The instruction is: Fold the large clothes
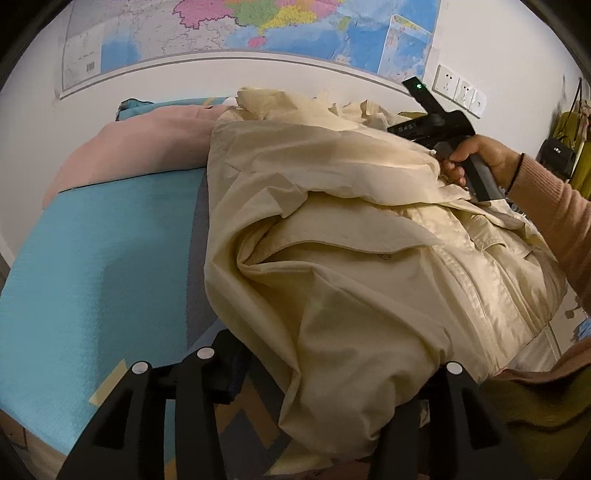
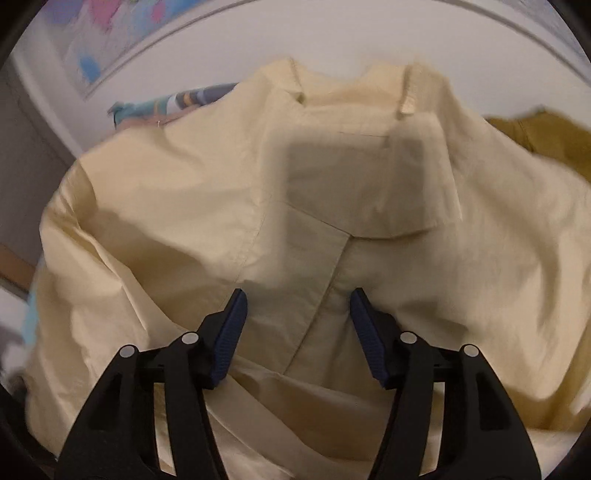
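A large cream coat lies bunched on the bed and fills most of both views. My left gripper sits at the near edge with its fingers wide apart; coat fabric drapes over and between them, and its pads are hidden. My right gripper is open, its blue pads apart just above the coat's back seam near the collar. The right gripper's body shows in the left wrist view, held by a hand at the coat's far right side.
A teal bed sheet lies to the left, with a pink cover beyond it. A wall map hangs behind. A mustard garment lies at the right. Wall sockets are at the far right.
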